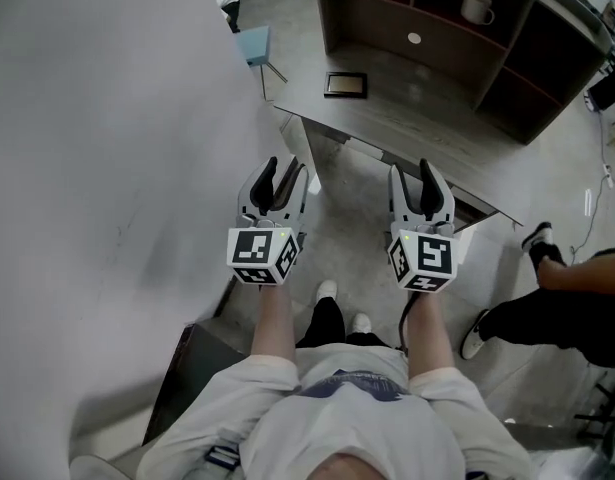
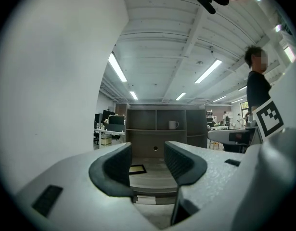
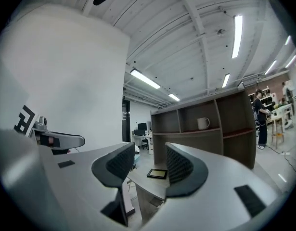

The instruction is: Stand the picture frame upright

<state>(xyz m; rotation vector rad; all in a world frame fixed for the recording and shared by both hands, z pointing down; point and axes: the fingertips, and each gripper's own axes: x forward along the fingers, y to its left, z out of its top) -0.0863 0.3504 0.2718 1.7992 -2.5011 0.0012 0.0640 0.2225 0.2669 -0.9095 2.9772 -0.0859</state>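
Nearest to you, your left gripper [image 1: 282, 173] and right gripper [image 1: 413, 176] are held side by side in front of your body, above the concrete floor [image 1: 352, 238] and short of the bench's front edge. In its own view, your left gripper [image 2: 148, 160] has its jaws wide apart with nothing between the dark pads; only the bench and the room show through the gap. Your right gripper [image 3: 144, 165] stands the same way, jaws spread wide and holding nothing. A white wall [image 1: 107, 118] runs close along your left side.

Past the grippers is the grey bench [image 1: 427, 128]. The picture frame [image 1: 345, 85] lies flat on it near the left end, set back from the front edge and well apart from both grippers. It appears through the left gripper's gap [image 2: 136, 169] and the right gripper's gap [image 3: 157, 173].

Along the bench's back edge stands a dark shelf unit [image 1: 507, 58], with a white mug [image 1: 476, 7] on its upper shelf. A person [image 1: 567, 303] stands on the floor off the bench's right end.
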